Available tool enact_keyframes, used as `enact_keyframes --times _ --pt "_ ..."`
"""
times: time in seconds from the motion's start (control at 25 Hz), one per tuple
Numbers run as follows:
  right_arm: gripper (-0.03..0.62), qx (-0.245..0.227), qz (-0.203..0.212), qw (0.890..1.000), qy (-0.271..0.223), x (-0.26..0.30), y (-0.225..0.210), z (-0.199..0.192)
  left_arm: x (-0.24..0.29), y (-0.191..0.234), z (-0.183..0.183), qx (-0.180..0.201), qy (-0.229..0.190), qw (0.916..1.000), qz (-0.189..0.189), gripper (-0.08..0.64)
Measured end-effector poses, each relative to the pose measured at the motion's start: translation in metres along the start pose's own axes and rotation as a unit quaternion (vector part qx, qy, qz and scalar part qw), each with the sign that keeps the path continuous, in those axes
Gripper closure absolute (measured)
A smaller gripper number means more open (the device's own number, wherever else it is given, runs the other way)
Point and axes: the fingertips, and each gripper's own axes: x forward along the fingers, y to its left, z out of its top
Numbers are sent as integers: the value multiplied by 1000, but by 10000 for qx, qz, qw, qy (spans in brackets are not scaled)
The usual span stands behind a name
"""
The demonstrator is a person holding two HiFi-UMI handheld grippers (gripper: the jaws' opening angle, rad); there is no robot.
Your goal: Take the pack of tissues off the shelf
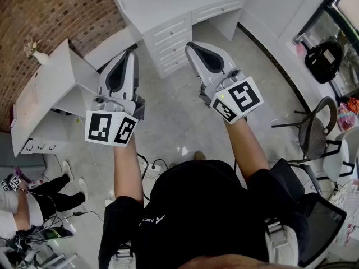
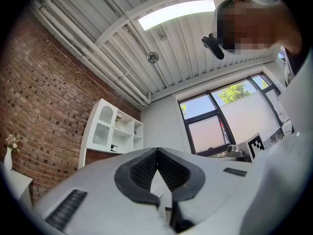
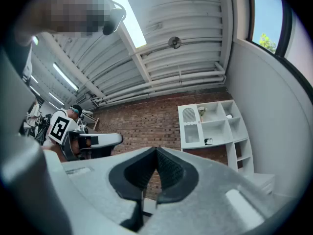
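A white shelf unit (image 3: 215, 124) hangs on the brick wall, and it also shows in the left gripper view (image 2: 112, 133). A small dark-and-white item (image 3: 209, 141), too small to tell as the tissue pack, sits in one of its compartments (image 2: 114, 148). Both grippers are raised in front of me, far from the shelf. My left gripper (image 2: 157, 151) is shut with nothing between its pads, and it shows at the left of the head view (image 1: 130, 54). My right gripper (image 3: 156, 150) is shut and empty too (image 1: 193, 45).
Below me stand a white desk with drawers (image 1: 174, 32) and a low white cabinet (image 1: 50, 94) with a flower vase (image 1: 37, 54). Chairs (image 1: 314, 130) and a black bag (image 1: 325, 58) are at the right. Cables (image 1: 151, 164) lie on the floor. A person's legs (image 1: 50, 195) show at the lower left.
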Motion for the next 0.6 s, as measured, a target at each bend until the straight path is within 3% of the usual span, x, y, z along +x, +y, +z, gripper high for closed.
enact_keyframes --times 0.32,0.4,0.6 --pt "588 203 -8 9998 15 1 -57 -6 46 -3 -20 25 33 9999 108 561" --pt "525 266 45 9996 61 8 -72 -10 60 0 -24 37 44 9999 143 561" --pt "464 200 49 9996 171 37 -102 -19 91 21 -37 30 127 9996 254 561"
